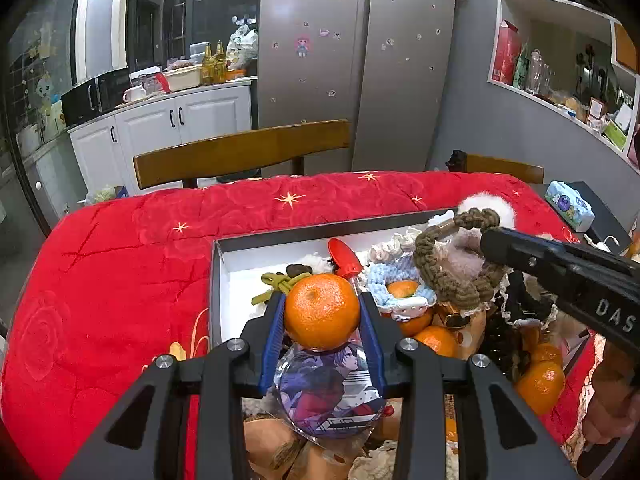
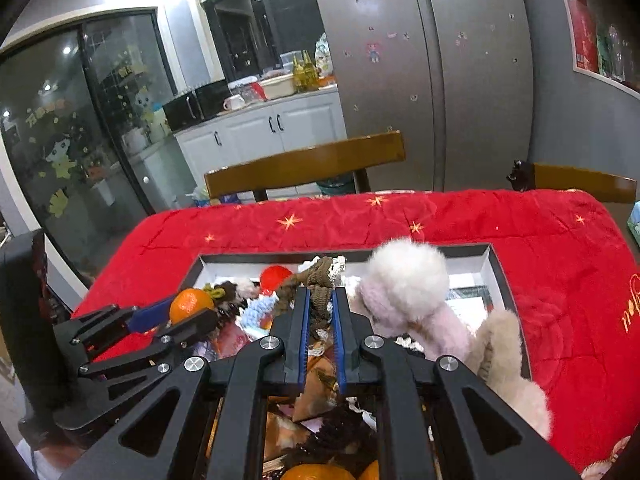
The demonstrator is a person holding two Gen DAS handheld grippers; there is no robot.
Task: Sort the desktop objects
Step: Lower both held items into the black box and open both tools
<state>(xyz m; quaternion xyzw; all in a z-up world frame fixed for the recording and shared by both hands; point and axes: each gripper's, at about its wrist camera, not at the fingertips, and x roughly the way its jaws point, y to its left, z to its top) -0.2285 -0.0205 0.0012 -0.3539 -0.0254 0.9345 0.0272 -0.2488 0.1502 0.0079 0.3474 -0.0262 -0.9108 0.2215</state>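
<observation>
My left gripper (image 1: 322, 308) is shut on an orange tangerine (image 1: 321, 311), held over the left part of a dark-rimmed white box (image 1: 218, 276). The same tangerine (image 2: 190, 304) and the left gripper (image 2: 176, 312) show at the left of the right wrist view. My right gripper (image 2: 320, 300) is shut on a brown braided scrunchie (image 2: 320, 280), which hangs as a loop (image 1: 452, 264) in the left wrist view. The box holds more tangerines (image 1: 540, 384), a blue crochet scrunchie (image 1: 384, 280), a red-capped piece (image 1: 344, 256), fluffy pink and white hair ties (image 2: 408, 280) and a round picture badge (image 1: 328, 392).
The box lies on a red quilted cloth (image 1: 120, 280) over the table. Wooden chair backs (image 1: 240, 152) stand behind the far edge. A tissue pack (image 1: 570, 204) lies at the far right. A fridge (image 1: 352, 60) and white cabinets (image 1: 168, 128) are beyond.
</observation>
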